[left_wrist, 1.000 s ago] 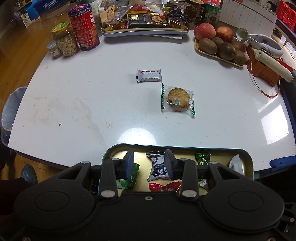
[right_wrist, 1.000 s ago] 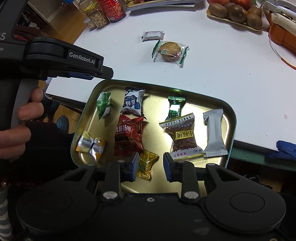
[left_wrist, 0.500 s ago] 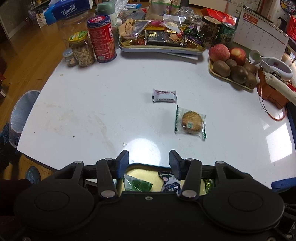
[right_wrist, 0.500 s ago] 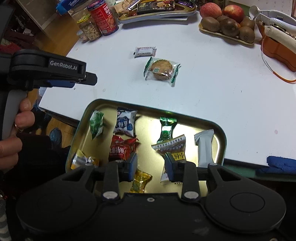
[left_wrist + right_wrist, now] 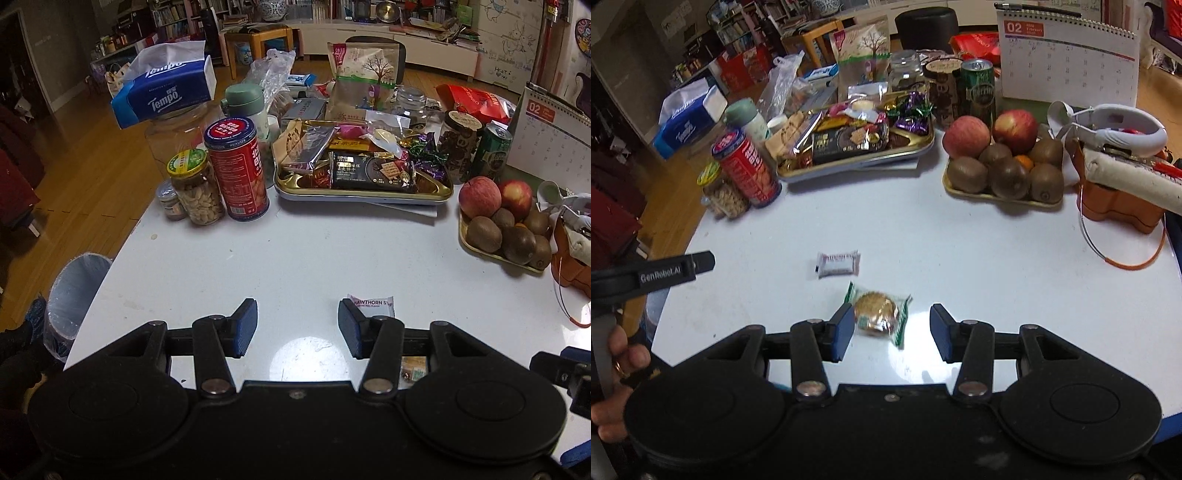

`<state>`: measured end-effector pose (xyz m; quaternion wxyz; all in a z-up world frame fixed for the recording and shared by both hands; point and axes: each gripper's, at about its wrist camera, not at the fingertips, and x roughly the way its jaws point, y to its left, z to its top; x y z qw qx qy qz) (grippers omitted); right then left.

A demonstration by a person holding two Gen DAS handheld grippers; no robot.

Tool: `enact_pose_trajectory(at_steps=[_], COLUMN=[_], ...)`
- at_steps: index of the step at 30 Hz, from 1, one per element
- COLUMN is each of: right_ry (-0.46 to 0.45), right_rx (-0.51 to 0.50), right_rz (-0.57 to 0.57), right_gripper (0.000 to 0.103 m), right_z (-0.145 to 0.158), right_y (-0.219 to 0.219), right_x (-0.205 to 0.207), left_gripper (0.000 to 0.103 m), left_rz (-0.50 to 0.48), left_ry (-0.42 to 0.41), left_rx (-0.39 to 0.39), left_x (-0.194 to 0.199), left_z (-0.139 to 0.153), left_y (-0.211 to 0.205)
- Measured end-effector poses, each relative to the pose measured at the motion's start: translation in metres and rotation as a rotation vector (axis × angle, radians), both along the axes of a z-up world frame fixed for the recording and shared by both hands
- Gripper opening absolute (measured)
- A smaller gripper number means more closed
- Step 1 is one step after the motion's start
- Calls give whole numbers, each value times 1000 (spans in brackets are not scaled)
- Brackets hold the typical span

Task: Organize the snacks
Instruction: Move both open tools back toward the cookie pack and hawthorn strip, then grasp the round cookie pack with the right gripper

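Note:
A white hawthorn snack bar lies on the white table, just past the right finger of my left gripper, which is open and empty. The bar also shows in the right wrist view. A wrapped round biscuit in a clear green-edged packet lies between the fingers of my open right gripper, close to the left finger. A sliver of it shows in the left wrist view. A gold tray heaped with snacks stands at the back.
A red can and a nut jar stand at the back left. A fruit tray with apples and kiwis and an orange object sit at the right. A grey bin stands beside the table's left edge.
Both grippers moved forward over the table and tilted up. The near gold tray dropped out of both views. Both grippers opened wider. The right one now straddles the biscuit.

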<state>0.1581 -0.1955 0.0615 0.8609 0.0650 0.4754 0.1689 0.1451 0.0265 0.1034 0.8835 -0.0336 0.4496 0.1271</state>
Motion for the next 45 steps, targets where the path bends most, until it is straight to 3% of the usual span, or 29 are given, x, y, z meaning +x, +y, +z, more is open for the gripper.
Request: enact_pose_trajectory(at_steps=[6,11,13,16,24,29,36,45], right_ry=[83,50,81,99,-93,-230,-299,-303], right_rx=[102,46,24,-46,-112,-201,-289,-445], right_rz=[-20,23,73,163,451,606,800,860], right_gripper=[44,44,32,31,33,39,40,40], right_z=[-13,-42,-60,-82,-94,-96,-104,-126], right_y=[10,22,26,41,72,90,103,104], right_x=[53,73,77,77,47,29,13,13], left_gripper=[56,56,55,53,53,53,53,53], left_rz=[-8,-40,-41,-44,45,76,61,48], left_ry=[68,159,193,241,321,343,343,360], left_rx=[-95,-116,-133,-142,-270,-268,-294,-290], left_x=[27,43,47,52,57,60,61,64], left_z=[-19,-48,-57,-67,-77,-80,-78,-82], left_y=[7,5,6,7,36,44,45,40])
